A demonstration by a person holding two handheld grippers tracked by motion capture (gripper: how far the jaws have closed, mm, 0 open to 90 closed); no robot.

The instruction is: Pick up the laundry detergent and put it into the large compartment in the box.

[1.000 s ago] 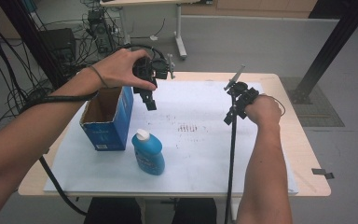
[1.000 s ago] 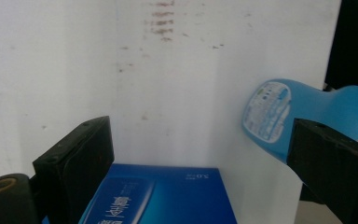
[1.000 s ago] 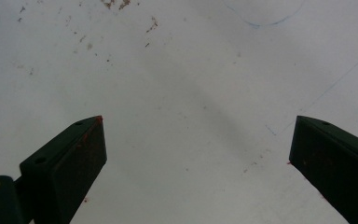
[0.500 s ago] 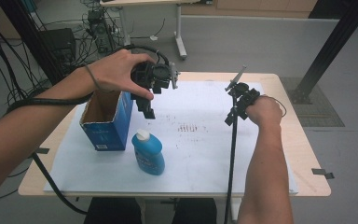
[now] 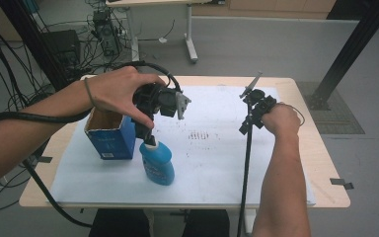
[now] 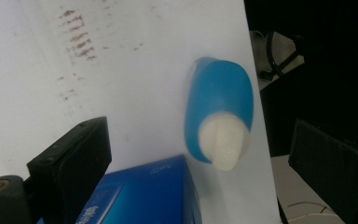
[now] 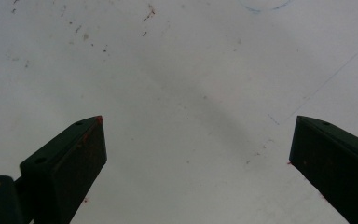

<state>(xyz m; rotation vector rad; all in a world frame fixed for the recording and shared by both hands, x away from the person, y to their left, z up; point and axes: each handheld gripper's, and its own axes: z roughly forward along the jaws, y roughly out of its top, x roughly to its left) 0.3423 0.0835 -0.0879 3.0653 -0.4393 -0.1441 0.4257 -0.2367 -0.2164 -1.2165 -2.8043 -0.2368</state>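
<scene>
Directly below your left hand-held gripper [image 5: 145, 134], jaws spread wide, the blue bottle [image 5: 156, 162] stands upright on the bench [image 5: 301, 148], just beside the box [image 5: 109, 136]; your right hand is well apart.

I am holding my right tool [image 7: 198, 163] over the white tabletop [image 7: 182, 79], its two black jaws standing wide apart with nothing between them. They are rising from the bottom corners. The surface beneath is showing small reddish and dark specks, a faint thin line at the right, and a blue arc at the top edge.
</scene>
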